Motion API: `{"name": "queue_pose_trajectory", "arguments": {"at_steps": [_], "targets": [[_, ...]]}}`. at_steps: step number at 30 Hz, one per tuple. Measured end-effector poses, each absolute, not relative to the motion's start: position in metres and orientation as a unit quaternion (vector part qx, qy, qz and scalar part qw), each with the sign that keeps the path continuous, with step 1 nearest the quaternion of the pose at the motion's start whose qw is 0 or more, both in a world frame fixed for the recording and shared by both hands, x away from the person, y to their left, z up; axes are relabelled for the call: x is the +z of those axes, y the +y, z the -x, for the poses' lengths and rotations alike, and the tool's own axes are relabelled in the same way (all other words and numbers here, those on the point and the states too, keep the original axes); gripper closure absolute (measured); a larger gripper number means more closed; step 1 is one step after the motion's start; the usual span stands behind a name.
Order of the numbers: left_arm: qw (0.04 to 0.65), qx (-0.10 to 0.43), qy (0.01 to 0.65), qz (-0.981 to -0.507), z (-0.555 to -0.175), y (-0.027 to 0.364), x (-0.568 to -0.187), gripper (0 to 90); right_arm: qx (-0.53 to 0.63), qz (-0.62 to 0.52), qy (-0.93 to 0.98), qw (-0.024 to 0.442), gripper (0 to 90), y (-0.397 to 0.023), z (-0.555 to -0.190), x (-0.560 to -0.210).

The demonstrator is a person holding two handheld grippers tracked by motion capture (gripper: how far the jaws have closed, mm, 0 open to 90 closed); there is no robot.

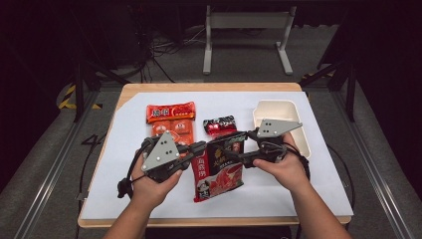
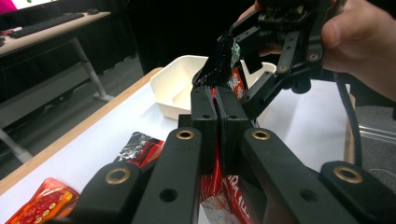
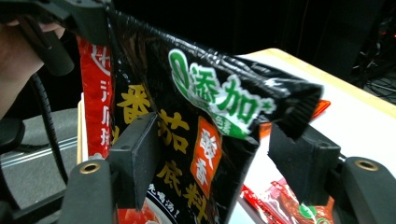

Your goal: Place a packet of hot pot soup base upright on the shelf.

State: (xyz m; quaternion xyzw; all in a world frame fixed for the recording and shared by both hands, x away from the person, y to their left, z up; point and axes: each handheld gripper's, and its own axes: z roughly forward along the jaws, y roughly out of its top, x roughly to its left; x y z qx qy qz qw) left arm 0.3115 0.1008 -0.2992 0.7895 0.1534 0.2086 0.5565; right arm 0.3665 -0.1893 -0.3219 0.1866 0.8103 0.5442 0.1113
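My left gripper (image 2: 215,109) fingers pinch the sauce packet (image 1: 219,167) edge, lifted just left of the white tray (image 1: 298,130). My right gripper (image 3: 219,158) fingers spread wide around its other edge, pads not pressing.

I see a wooden counter (image 1: 130,90) under a white sheet (image 1: 278,191), bearing a cream tray (image 1: 262,107), orange snack packet (image 1: 170,113) and small red-black packet (image 1: 219,124).

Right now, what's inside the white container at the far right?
The white container looks empty: bare pale floor and walls show in the high view. The right gripper and its grey plate cover its near corner, so that part stays unseen.
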Motion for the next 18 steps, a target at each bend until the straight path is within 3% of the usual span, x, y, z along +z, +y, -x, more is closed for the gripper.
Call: {"name": "queue_pose_trajectory", "arguments": {"at_steps": [6,18], "targets": [[0.555,0.208,0.151,-0.791,-0.3115,0.0993,-0.3006,88.0,0.539,-0.17,0.818,0.106,38.5,-0.1861,-0.3652,-0.3233],[0.564,0.201,0.163,-0.784,-0.3139,0.1037,-0.3017,87.6,0.527,-0.161,0.829,0.094,74.1,-0.1927,-0.3608,-0.3169]]}}
